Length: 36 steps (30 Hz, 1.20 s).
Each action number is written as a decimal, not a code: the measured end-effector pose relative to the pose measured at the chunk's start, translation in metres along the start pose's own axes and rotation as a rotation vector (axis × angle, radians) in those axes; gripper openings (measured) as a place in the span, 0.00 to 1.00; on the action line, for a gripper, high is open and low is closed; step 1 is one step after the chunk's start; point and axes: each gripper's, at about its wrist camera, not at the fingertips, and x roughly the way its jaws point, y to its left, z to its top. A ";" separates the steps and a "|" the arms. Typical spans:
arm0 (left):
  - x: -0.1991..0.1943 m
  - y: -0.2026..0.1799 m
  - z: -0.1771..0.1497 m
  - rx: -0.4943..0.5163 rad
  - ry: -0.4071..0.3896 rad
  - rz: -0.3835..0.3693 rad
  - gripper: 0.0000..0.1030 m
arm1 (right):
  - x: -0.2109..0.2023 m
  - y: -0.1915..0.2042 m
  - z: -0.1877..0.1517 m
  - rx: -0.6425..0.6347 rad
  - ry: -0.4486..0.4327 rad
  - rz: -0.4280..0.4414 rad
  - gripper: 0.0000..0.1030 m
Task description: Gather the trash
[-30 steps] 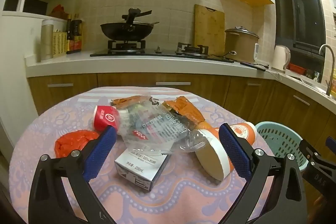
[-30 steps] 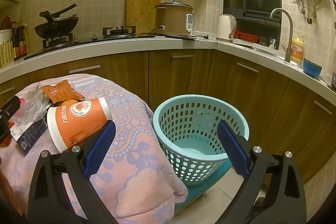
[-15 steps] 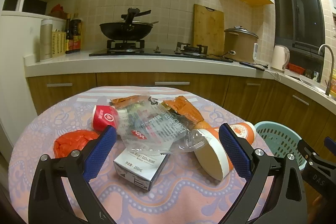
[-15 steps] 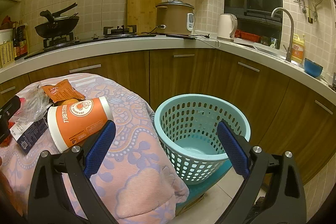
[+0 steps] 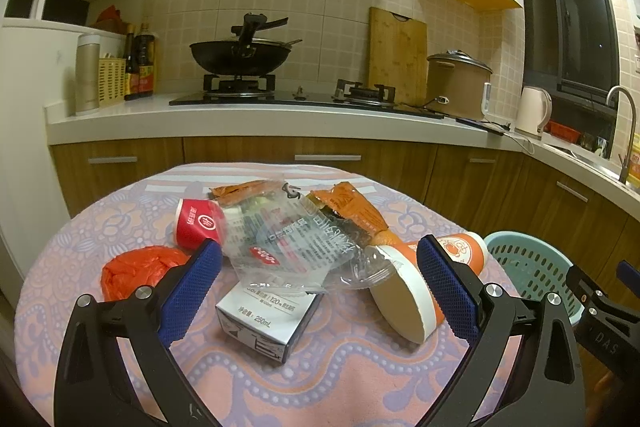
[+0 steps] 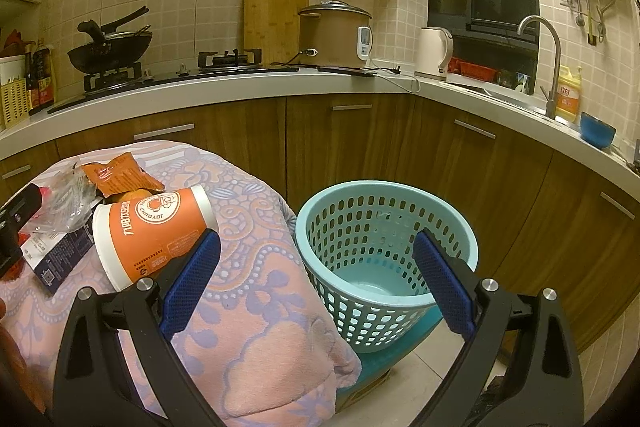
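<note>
Orange cup (image 5: 416, 287) on its side, milk carton (image 5: 266, 319), wrappers – beside teal basket (image 6: 384, 259)

On the table in front of me I count two paper cups lying on their sides: one large orange-and-white paper cup (image 5: 416, 291) and one small red paper cup (image 5: 198, 223). There are two torn orange foil snack wrappers (image 5: 352, 205). I count one crumpled clear plastic bag with printed text (image 5: 288, 247), one white-and-navy 250 mL drink carton (image 5: 266, 321) and one scrunched red plastic bag (image 5: 138, 269). That makes seven pieces of rubbish. Beside the table stands one light blue perforated plastic basket (image 6: 394, 193). I hold two grippers, each with two blue-padded fingers (image 6: 190, 279).
</note>
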 end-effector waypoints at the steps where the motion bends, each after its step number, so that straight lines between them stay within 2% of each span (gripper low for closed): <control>1: 0.000 0.000 0.000 0.000 0.001 0.000 0.92 | 0.000 0.000 0.000 -0.010 -0.001 -0.006 0.90; 6: 0.000 0.000 0.000 0.000 0.001 0.000 0.92 | 0.000 -0.001 0.000 0.019 0.004 0.009 0.90; 26: -0.002 0.001 0.001 -0.005 -0.004 0.002 0.92 | 0.000 0.000 -0.002 -0.003 0.011 0.005 0.88; 33: -0.025 0.024 0.006 -0.063 0.016 -0.007 0.92 | -0.009 0.011 0.002 -0.039 0.013 0.047 0.78; 36: -0.042 0.045 0.012 -0.089 0.010 0.026 0.92 | -0.013 0.023 0.002 -0.069 0.016 0.088 0.71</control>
